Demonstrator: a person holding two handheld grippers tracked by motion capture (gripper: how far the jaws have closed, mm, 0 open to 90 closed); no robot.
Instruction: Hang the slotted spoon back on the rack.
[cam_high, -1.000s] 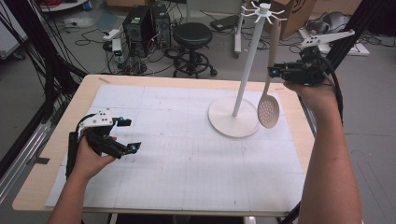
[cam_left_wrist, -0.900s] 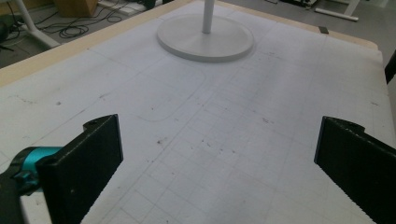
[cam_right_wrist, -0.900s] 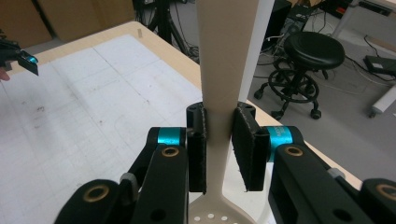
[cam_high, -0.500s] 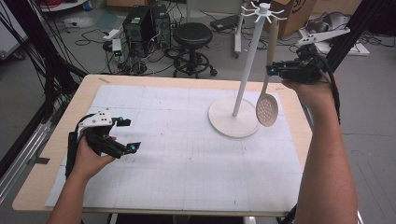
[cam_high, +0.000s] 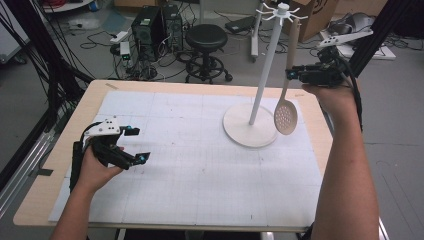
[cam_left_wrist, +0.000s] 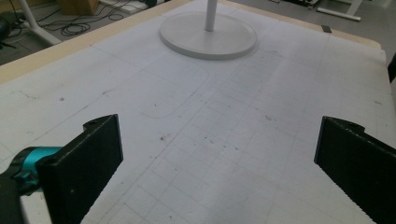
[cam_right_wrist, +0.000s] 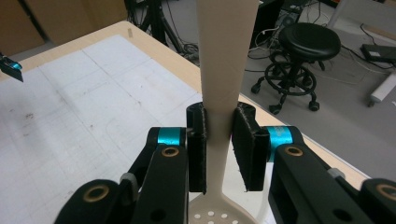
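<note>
Table (cam_high: 200, 200): one stand (cam_high: 250, 131), one skimmer (cam_high: 285, 117).

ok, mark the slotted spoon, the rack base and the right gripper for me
slotted spoon (cam_high: 285, 118), high view, on its perforated bowl.
rack base (cam_left_wrist: 208, 38), left gripper view, on the round foot's top face.
right gripper (cam_right_wrist: 219, 122), right gripper view, midway between its fingertips, clamped on the spoon's handle.

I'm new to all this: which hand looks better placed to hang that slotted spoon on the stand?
The right. The right gripper is shut on the slotted spoon, held up beside the stand near its hooks. The left gripper rests open, low over the mat, far away.
</note>
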